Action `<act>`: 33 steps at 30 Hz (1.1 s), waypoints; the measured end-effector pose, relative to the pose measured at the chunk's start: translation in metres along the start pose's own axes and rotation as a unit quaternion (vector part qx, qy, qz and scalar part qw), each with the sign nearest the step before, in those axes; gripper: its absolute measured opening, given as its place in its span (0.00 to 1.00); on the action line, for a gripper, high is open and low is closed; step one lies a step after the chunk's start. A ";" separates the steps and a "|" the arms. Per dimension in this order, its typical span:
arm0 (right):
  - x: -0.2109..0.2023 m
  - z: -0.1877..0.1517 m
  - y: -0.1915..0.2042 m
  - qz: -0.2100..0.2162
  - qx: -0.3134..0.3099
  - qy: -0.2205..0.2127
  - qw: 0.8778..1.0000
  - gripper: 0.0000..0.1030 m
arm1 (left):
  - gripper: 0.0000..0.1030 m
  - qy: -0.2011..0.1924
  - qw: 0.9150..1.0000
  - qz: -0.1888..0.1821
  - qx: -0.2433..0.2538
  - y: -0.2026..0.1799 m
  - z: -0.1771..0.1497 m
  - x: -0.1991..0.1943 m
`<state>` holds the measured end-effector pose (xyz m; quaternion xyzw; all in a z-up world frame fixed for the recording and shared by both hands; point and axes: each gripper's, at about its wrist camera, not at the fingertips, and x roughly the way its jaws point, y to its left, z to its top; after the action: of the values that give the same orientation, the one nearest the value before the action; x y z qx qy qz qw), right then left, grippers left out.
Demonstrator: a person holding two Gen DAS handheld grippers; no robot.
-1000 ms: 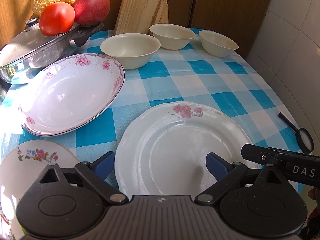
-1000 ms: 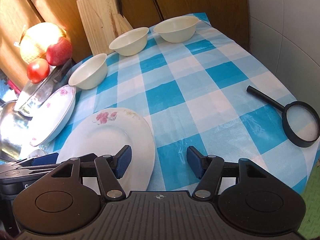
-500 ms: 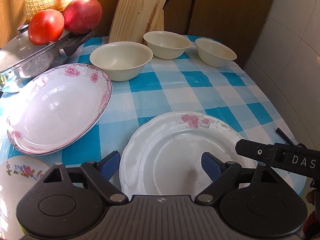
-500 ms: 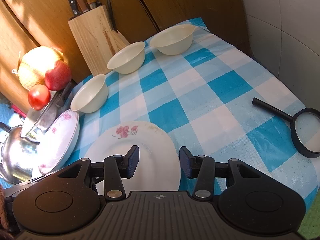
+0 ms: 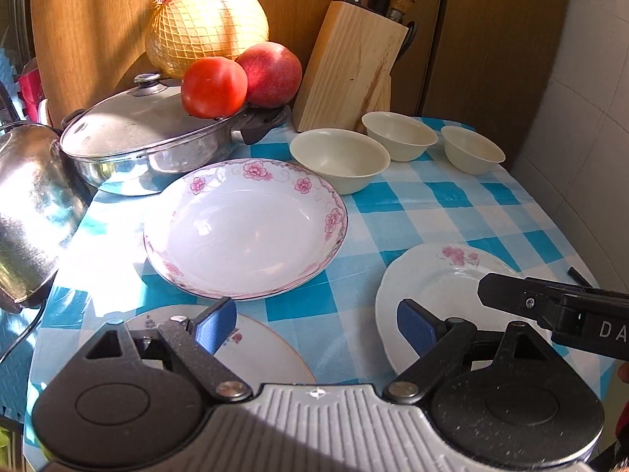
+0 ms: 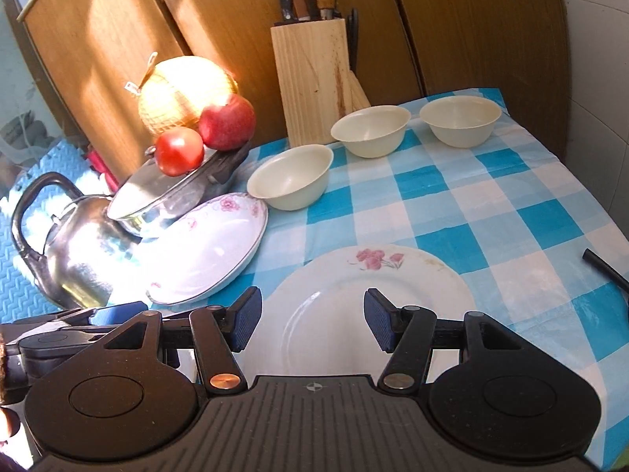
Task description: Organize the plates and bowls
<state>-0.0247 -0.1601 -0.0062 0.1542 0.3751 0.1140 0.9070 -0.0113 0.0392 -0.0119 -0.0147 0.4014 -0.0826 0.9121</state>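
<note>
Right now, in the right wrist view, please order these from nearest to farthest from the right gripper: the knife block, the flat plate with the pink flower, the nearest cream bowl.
1. The flat plate, directly under and ahead of the right gripper, whose jaws are open.
2. The nearest cream bowl, farther back, slightly left.
3. The knife block, at the back against the wooden panels.

3 cream bowls [image 5: 340, 159] in row, 3 floral plates [image 5: 245, 228] flat, unstacked
</note>
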 end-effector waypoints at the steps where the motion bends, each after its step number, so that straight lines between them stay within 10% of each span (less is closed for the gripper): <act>1: 0.004 -0.002 0.009 0.015 -0.009 0.010 1.000 0.64 | 0.81 0.001 1.000 0.007 -0.008 0.010 -0.003 -0.003; 13: 0.045 -0.029 0.076 0.095 -0.054 0.104 0.989 0.62 | 0.81 0.021 0.994 0.071 -0.075 0.100 -0.044 -0.022; 33: 0.070 -0.038 0.073 0.133 -0.020 0.151 0.979 0.58 | 0.80 0.041 0.994 0.018 -0.099 0.123 -0.057 -0.007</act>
<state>-0.0102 -0.0625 -0.0496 0.1657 0.4813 0.2624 0.8198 -0.0412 0.1634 -0.0569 -0.0944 0.4452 -0.0259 0.8900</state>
